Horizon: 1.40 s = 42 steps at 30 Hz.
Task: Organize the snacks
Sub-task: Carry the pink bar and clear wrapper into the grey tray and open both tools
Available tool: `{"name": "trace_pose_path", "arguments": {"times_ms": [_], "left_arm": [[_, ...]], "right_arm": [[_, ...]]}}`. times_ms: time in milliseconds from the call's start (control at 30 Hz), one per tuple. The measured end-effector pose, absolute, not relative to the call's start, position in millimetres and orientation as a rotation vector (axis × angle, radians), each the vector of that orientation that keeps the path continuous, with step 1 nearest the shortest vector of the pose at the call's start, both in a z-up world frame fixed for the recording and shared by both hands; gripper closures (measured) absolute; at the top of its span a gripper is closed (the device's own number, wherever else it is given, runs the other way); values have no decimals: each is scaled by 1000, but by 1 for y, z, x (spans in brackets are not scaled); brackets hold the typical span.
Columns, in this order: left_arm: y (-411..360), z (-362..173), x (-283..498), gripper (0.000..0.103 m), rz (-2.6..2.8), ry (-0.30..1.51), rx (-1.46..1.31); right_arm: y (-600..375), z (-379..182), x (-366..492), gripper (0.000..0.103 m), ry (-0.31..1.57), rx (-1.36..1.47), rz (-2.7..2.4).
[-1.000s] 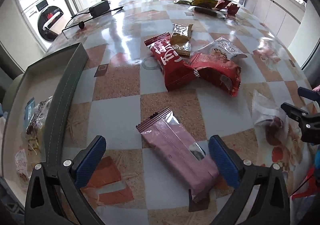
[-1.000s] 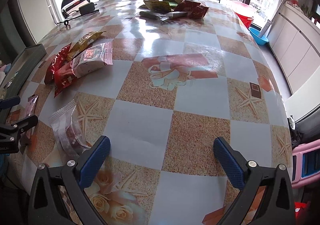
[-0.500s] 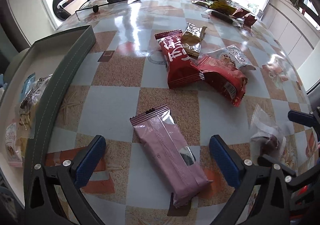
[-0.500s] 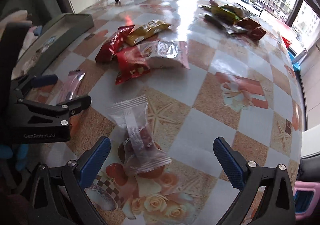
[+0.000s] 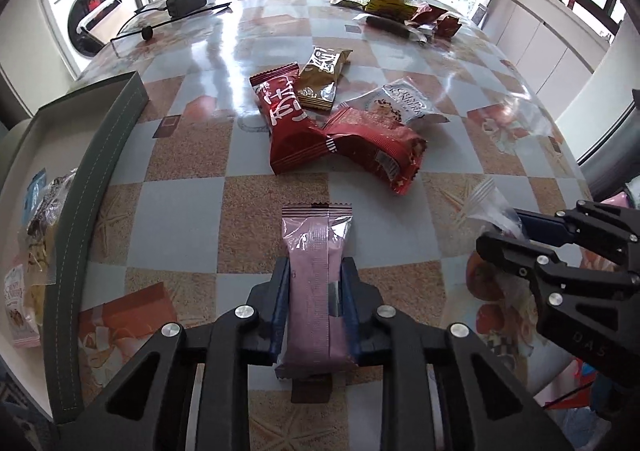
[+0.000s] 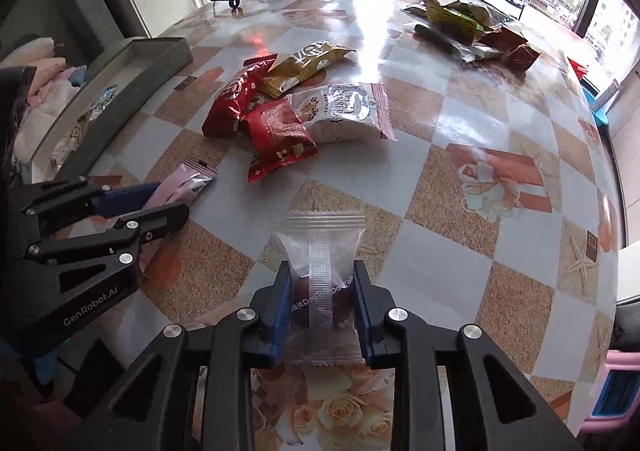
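A pink snack bar point(image 5: 316, 235) lies lengthwise between the blue pads of my left gripper point(image 5: 314, 271), whose jaws are closing and press on both its sides. In the right wrist view a clear packet point(image 6: 320, 235) with a dark red sweet inside sits between the pads of my right gripper point(image 6: 322, 275), also closing and pinching it. Both packets rest low on the checked tablecloth. A green tray point(image 5: 108, 155) with several snacks in it stands at the left table edge. The two grippers are side by side, the right one point(image 5: 504, 235) to the right of the pink bar.
Mid-table lies a heap of two red packets point(image 5: 288, 123), a gold one point(image 5: 324, 75) and a white one point(image 5: 404, 107). More snacks point(image 5: 392, 7) lie at the far right, and a black adapter with a cable point(image 5: 186, 3) at the far left. A washing machine point(image 5: 88, 19) stands beyond the table.
Both grippers went from wide open to closed. The left one now clamps the pink bar and the right one clamps the clear packet, which it swung left to reach.
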<state>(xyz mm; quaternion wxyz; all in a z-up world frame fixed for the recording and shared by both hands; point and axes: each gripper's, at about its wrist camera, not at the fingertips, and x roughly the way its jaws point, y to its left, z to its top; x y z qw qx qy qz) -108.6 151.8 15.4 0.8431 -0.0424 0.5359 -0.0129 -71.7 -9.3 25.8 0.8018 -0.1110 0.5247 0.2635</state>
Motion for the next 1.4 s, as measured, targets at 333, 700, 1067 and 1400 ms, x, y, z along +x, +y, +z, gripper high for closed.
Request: {"name": "trace_pose_path", "arguments": {"times_ms": [333,700,1067,1400], "left_arm": [[173,42,-126,77,-58,1070,-213],[235,89,-141,76,-15,922,-298],[344,100,-168,76,220,837,-365],[401,61,-175,76,333,888,-421]], "right_arm": [[-7,49,-67,73,1123,-138,604],[51,66,-66,73,1136,-127,676],[169,86,-69,73,1111,-180,834],[267,80,-60,73,1132,-210,910]]}}
